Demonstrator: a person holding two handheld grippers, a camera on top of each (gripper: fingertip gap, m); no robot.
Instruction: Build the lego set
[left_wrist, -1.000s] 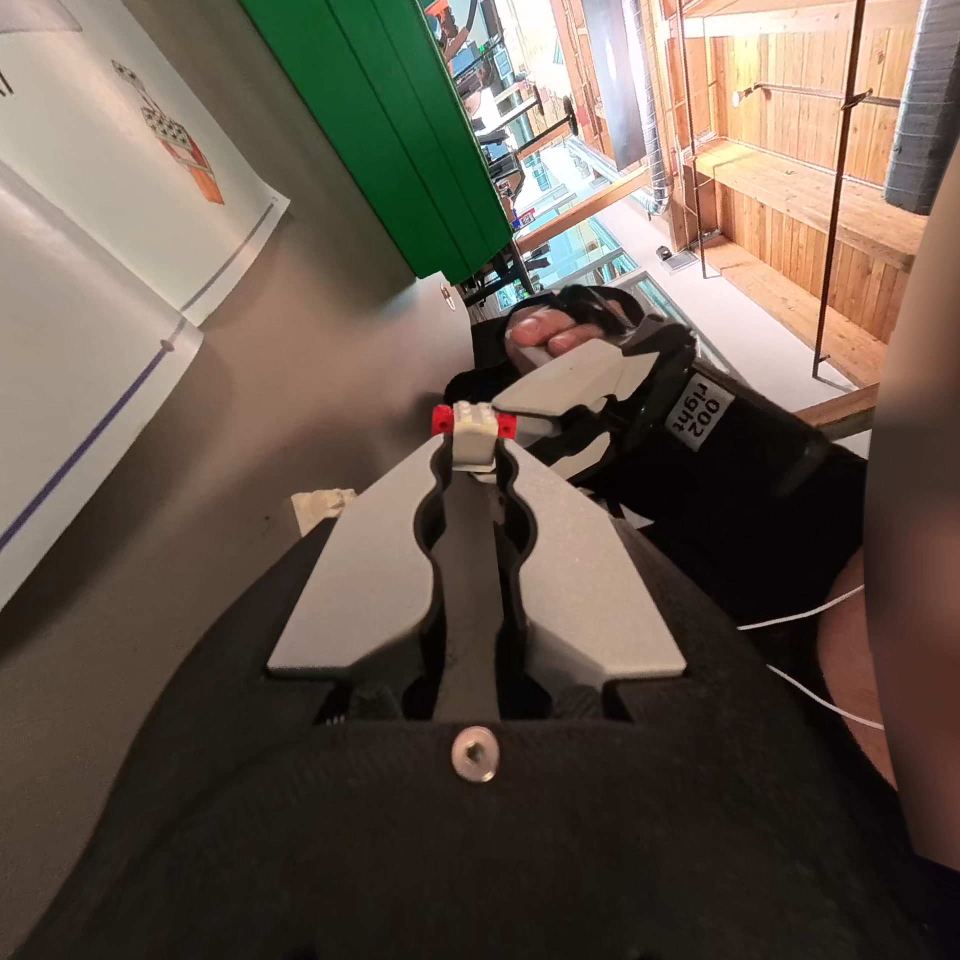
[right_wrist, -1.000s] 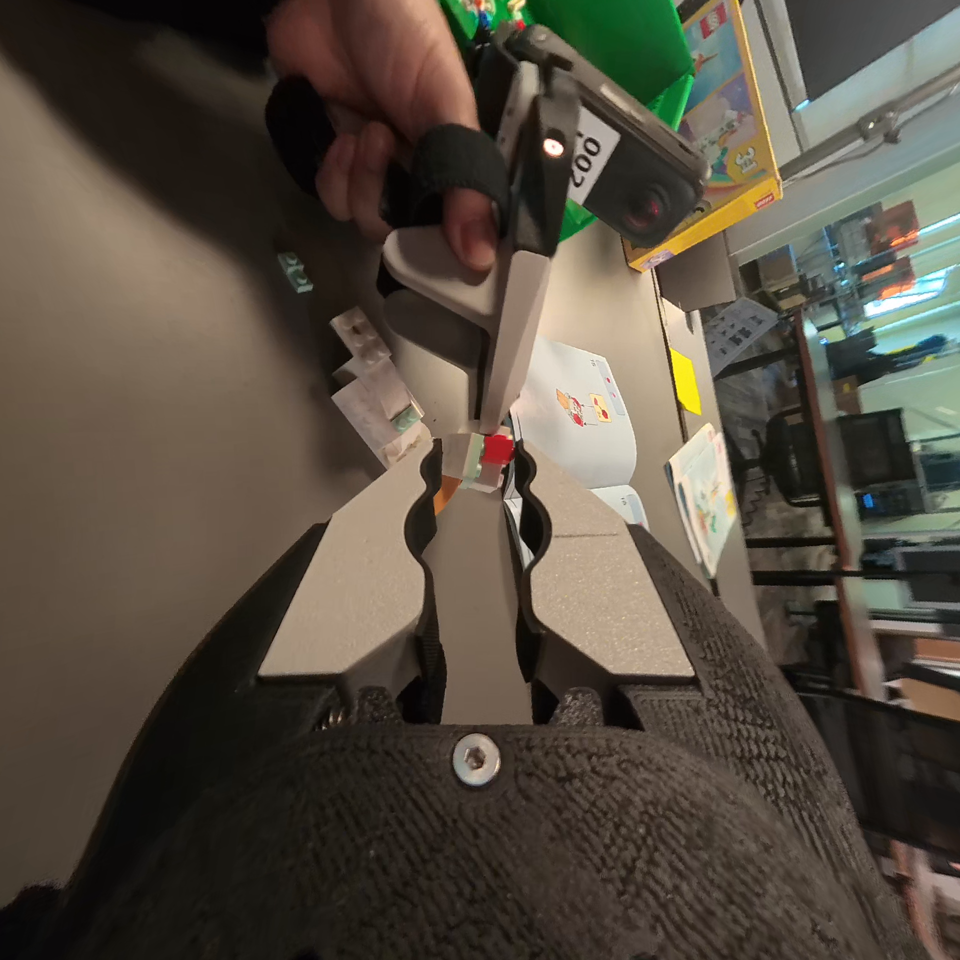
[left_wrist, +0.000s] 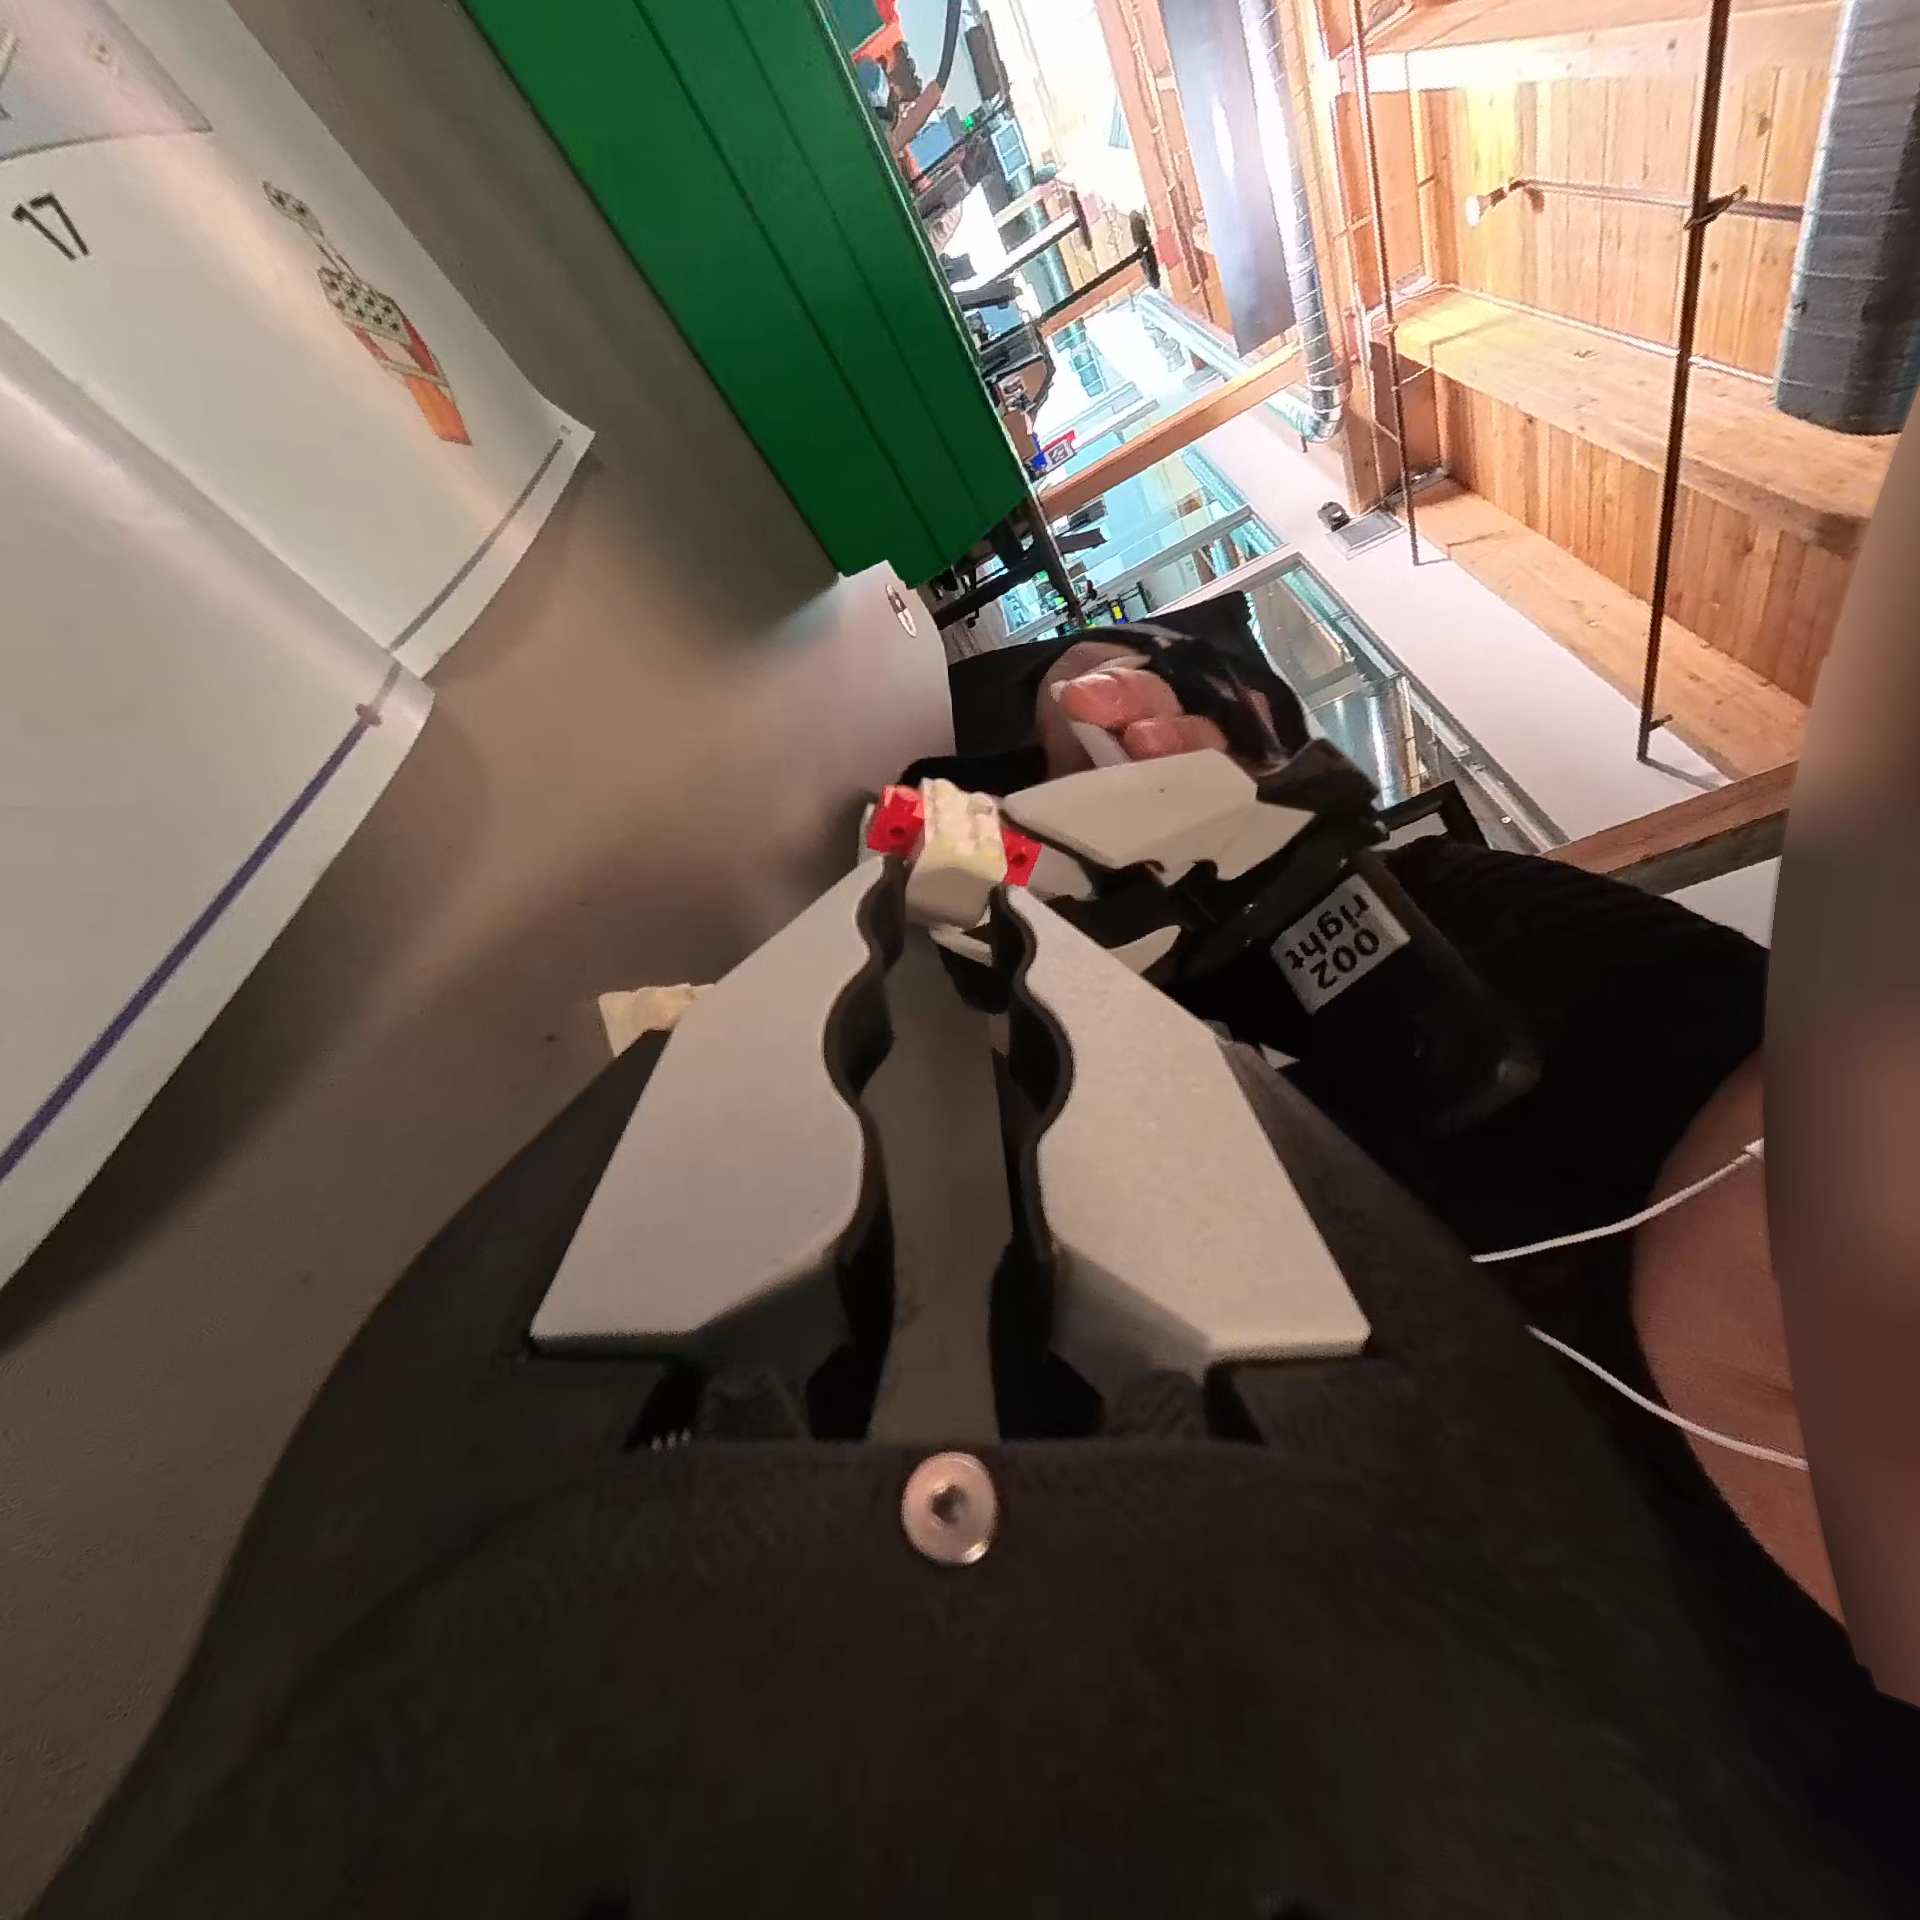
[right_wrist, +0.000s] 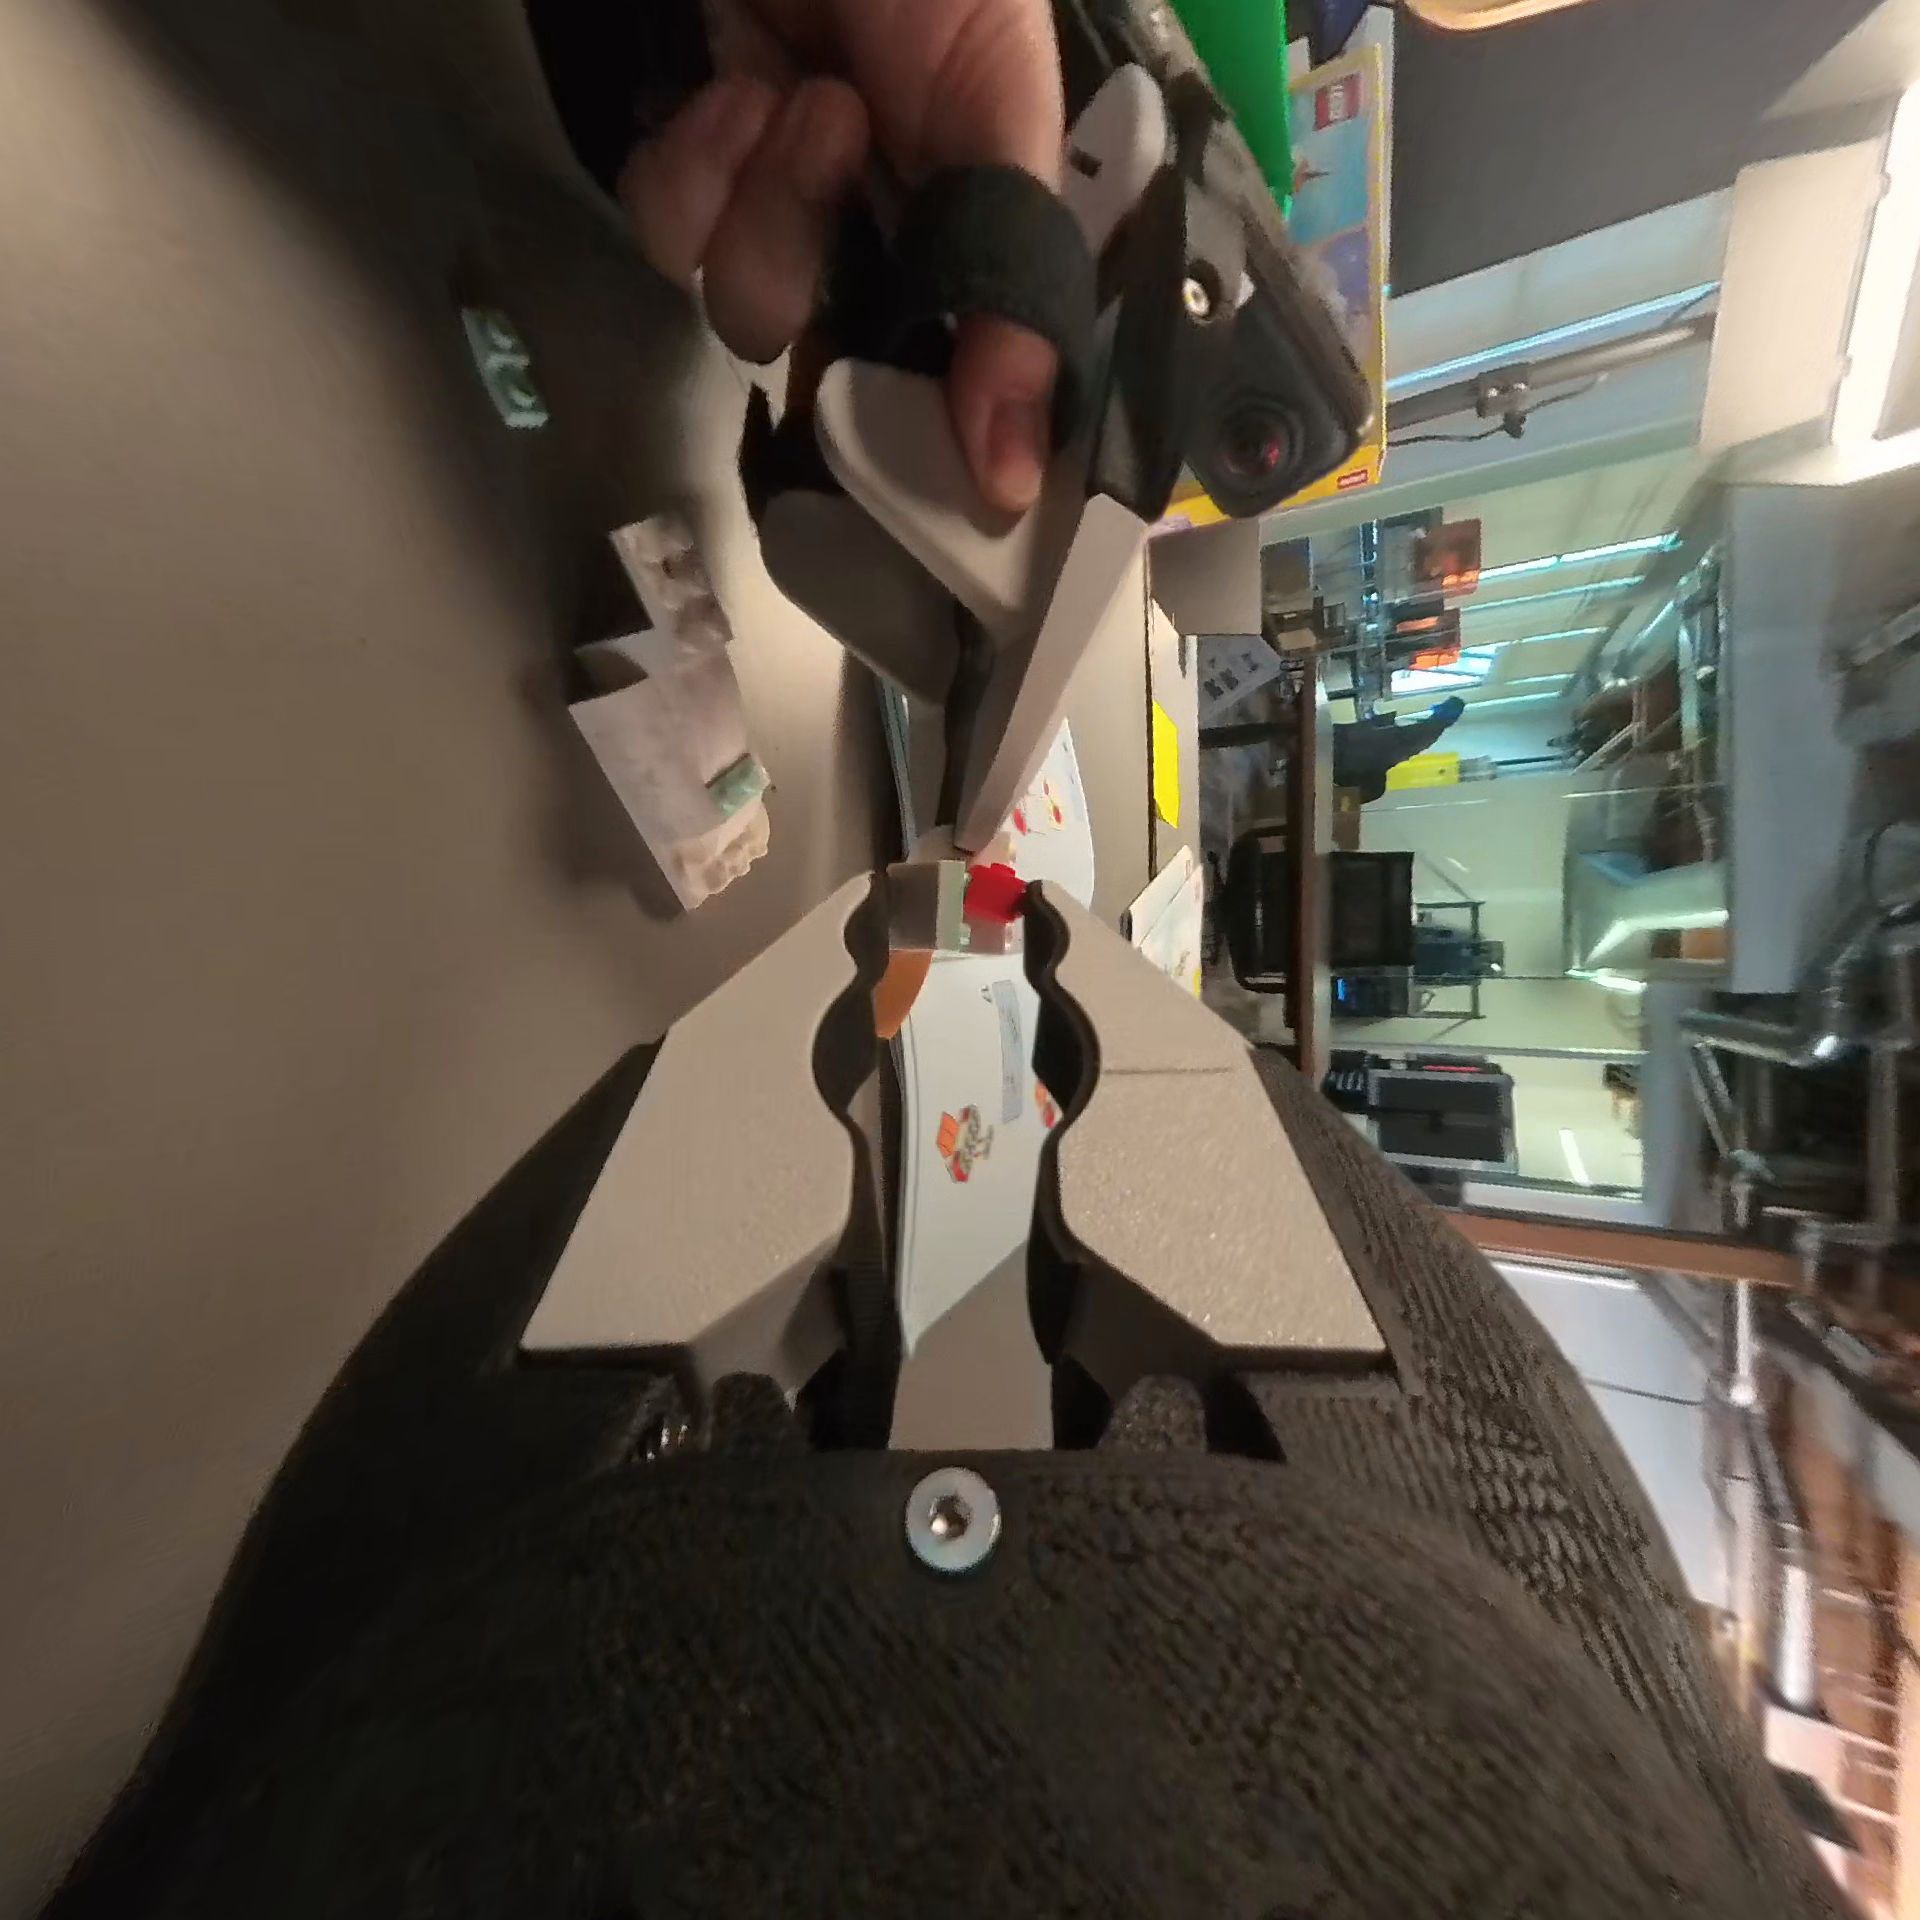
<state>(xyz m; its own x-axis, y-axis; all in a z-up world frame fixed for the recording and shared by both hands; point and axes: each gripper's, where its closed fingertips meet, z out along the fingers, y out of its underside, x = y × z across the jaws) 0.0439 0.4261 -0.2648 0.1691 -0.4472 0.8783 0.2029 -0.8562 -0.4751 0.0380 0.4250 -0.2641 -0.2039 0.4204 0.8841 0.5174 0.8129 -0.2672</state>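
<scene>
A small white lego assembly (left_wrist: 951, 871) with red bits on both sides sits between the tips of my left gripper (left_wrist: 940, 891), which is shut on it. My right gripper (left_wrist: 1023, 862) reaches in from the right and grips the same assembly from its right side. In the right wrist view the assembly (right_wrist: 940, 904), grey-white with a red piece, is pinched between the tips of my right gripper (right_wrist: 956, 906). The left gripper (right_wrist: 977, 836) comes down from above and meets the assembly's top. An orange piece (right_wrist: 899, 992) shows just below the assembly.
An open instruction booklet (left_wrist: 208, 540) lies on the grey table at left, and it also shows in the right wrist view (right_wrist: 966, 1174). A green box (left_wrist: 790, 291) stands behind. A white brick (left_wrist: 644, 1010) lies near my left finger. A white partial build (right_wrist: 675, 748) lies on the table. Left and right tips are no more than a few centimetres apart.
The assembly has tilted to the left in the left wrist view. The two grippers have drawn closer together and still hold it between them.
</scene>
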